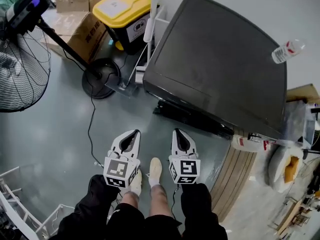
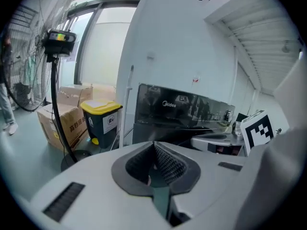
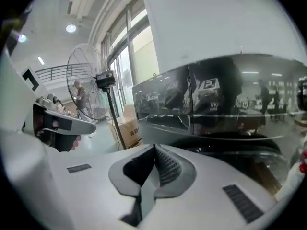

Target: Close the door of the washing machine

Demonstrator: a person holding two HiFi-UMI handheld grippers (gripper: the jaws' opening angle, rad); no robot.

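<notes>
The washing machine (image 1: 220, 59) is a dark, glossy box ahead of me; its Midea-marked front shows in the left gripper view (image 2: 182, 109) and the right gripper view (image 3: 216, 99). A dark part, which looks like its door (image 1: 192, 115), juts out low from the front towards me. My left gripper (image 1: 131, 134) and right gripper (image 1: 179, 133) hang side by side above the floor, short of that front and touching nothing. Both are shut with nothing between the pads, as the left gripper (image 2: 154, 145) and the right gripper (image 3: 154, 150) show in their own views.
A clear plastic bottle (image 1: 287, 50) lies on the machine's top. Left of the machine stand a yellow-lidded bin (image 1: 122, 11), cardboard boxes (image 1: 75, 24) and a pedestal fan (image 1: 20, 69) with a round base (image 1: 102, 76) and a trailing cable. Wooden boards (image 1: 240, 169) lie at the right.
</notes>
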